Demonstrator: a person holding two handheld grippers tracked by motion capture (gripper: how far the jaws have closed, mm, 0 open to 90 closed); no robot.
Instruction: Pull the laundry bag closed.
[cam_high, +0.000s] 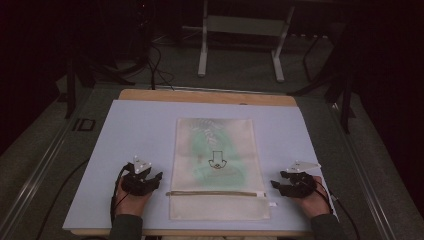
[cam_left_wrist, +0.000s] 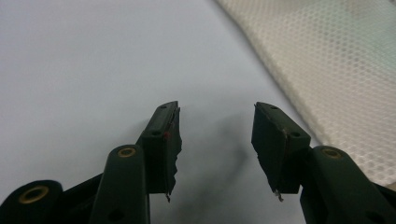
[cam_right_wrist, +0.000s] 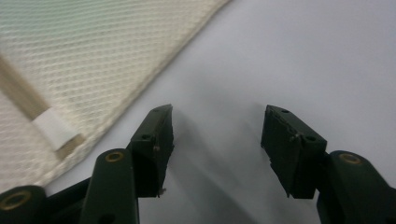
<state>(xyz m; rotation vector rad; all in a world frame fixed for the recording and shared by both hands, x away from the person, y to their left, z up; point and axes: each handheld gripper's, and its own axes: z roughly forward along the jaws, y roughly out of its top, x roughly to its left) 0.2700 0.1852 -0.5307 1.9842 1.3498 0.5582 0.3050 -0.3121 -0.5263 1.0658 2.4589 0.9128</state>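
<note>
A cream mesh pouch lies flat in the middle of the pale board, with green contents showing through and a zipper running across near its front end. My left gripper rests on the board just left of the pouch, jaws open and empty. In the left gripper view the mesh pouch fills the upper right, beyond my open left gripper. My right gripper sits just right of the pouch, open and empty. In the right gripper view the pouch and its white zipper tab lie left of my right gripper.
The pale board lies on a wooden table whose far edge shows behind it. A white metal frame stands on the floor beyond. Cables trail on the floor at the back left.
</note>
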